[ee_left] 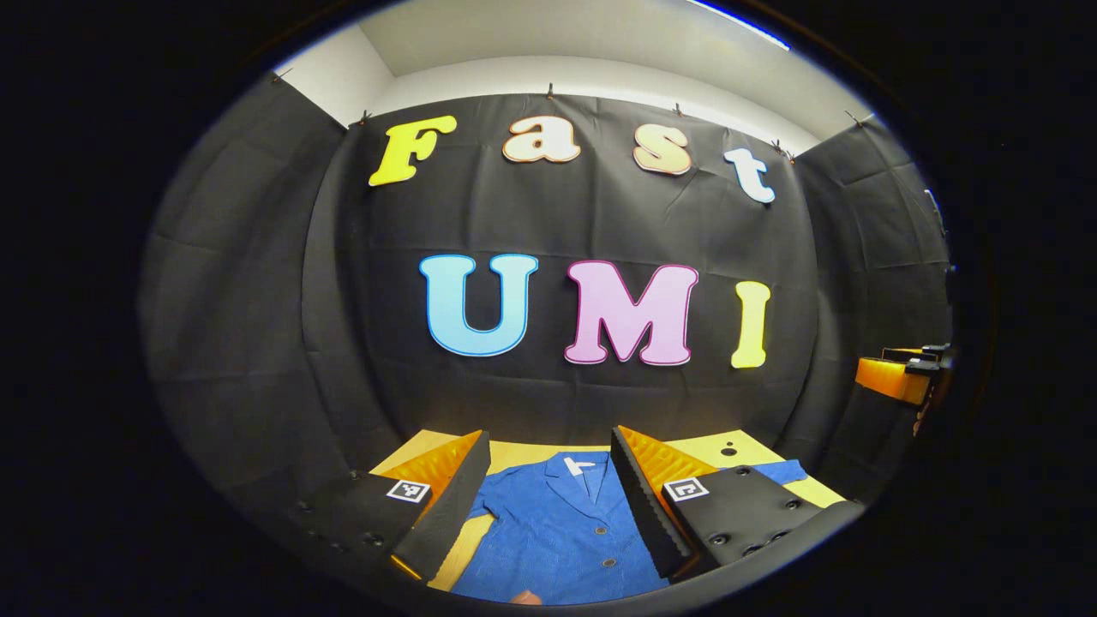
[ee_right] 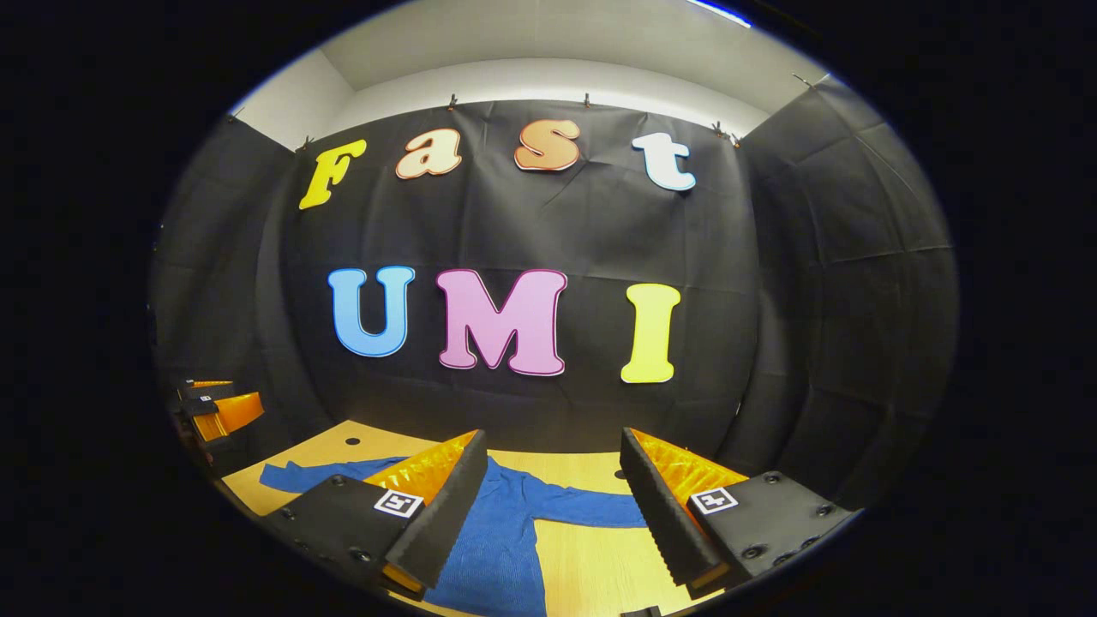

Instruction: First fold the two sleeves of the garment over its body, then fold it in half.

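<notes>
Black cloth walls close round a pale yellow wooden table, and on it I see the blue button-front shirt lying flat, face up, both sleeves spread out to the sides. One blue sleeve reaches out between my right gripper's fingers. Both tools hover above the table: the left gripper stands wide apart over the collar, and the right gripper is just as wide, gripping nothing. My worry is pinching one thin layer near the cuff, so the sleeve drags the body askew, or snagging the small buttons.
</notes>
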`<state>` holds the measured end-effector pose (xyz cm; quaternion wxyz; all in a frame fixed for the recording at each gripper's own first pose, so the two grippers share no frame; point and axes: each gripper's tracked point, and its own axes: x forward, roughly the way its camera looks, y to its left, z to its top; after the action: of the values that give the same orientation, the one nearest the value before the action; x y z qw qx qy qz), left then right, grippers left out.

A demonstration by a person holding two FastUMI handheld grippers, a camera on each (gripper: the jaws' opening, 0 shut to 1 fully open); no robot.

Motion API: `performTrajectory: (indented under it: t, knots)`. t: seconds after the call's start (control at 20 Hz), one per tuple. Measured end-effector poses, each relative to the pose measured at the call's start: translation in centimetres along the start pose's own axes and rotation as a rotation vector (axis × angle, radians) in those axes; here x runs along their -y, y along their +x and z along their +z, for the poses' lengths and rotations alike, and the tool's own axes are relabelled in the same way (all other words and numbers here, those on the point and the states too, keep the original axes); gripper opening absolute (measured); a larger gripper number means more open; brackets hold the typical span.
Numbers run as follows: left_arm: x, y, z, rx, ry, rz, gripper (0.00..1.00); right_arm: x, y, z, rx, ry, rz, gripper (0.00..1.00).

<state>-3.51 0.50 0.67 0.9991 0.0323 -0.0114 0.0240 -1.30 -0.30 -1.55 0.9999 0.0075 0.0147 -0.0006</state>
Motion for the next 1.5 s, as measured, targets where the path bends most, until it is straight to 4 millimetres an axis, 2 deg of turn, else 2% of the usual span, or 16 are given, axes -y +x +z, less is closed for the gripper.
performTrajectory:
  t: [0.05, 0.2, 0.25, 0.3, 0.45, 0.5, 0.55, 0.65, 0.8, 0.85, 0.9, 0.95, 1.15, 1.3, 1.35, 1.5]
  knots:
    - [-0.1, 0.0, 0.0, -0.001, 0.002, 0.0, 0.81, 0.2, 0.0, -0.2, -0.003, 0.0, -0.004, 0.97]
    - [-0.3, 0.0, 0.0, 0.003, 0.001, 0.003, 0.82, 0.1, 0.2, -0.2, -0.007, 0.02, -0.001, 0.97]
    - [-0.3, 0.0, -0.1, 0.001, -0.002, 0.002, 0.82, 0.0, 0.2, 0.0, -0.005, 0.026, 0.002, 0.92]
    - [-0.3, 0.1, -0.2, -0.002, -0.006, 0.001, 0.82, 0.0, 0.2, 0.1, -0.002, 0.028, 0.003, 0.97]
    - [-0.2, 0.4, -0.7, -0.02, -0.029, -0.007, 0.82, 0.3, 0.7, 0.4, 0.006, 0.025, 0.001, 0.97]
    - [-0.3, 0.5, -0.7, -0.021, -0.035, -0.006, 0.82, 0.4, 0.7, 0.4, 0.009, 0.031, 0.003, 0.92]
    - [-0.4, 0.6, -0.7, -0.021, -0.036, -0.004, 0.82, 0.6, 0.8, 0.6, 0.011, 0.048, 0.003, 1.0]
    - [-0.5, 0.7, -0.7, -0.016, -0.031, -0.003, 0.83, 1.5, 1.0, 0.6, 0.006, 0.076, -0.015, 0.92]
    - [0.3, 1.6, -1.0, -0.015, -0.038, -0.019, 0.83, 3.9, 1.0, 0.3, 0.002, 0.07, -0.063, 0.91]
    - [0.8, 2.0, -1.3, -0.023, -0.045, -0.029, 0.83, 4.7, 1.0, 0.1, 0.002, 0.055, -0.074, 1.0]
    - [1.5, 2.3, -1.6, -0.033, -0.054, -0.04, 0.83, 5.4, 1.0, -0.3, 0.0, 0.037, -0.08, 0.92]
    - [2.1, 2.8, -1.8, -0.041, -0.063, -0.05, 0.8, 6.3, 1.1, -0.6, -0.003, 0.016, -0.083, 0.92]
    - [4.9, 4.5, -1.3, -0.038, -0.058, -0.087, 0.8, 10.9, 2.9, -2.7, -0.072, -0.026, -0.133, 0.92]
    - [6.4, 5.5, -0.5, -0.025, -0.044, -0.093, 0.81, 13.7, 5.5, -3.4, -0.079, -0.024, -0.15, 0.92]
    - [6.7, 6.0, -0.6, -0.027, -0.03, -0.087, 0.83, 14.7, 6.7, -4.4, -0.096, -0.028, -0.155, 0.97]
    - [7.5, 7.4, -1.1, -0.053, 0.005, -0.053, 0.83, 17.7, 11.0, -9.5, -0.174, -0.031, -0.151, 0.97]
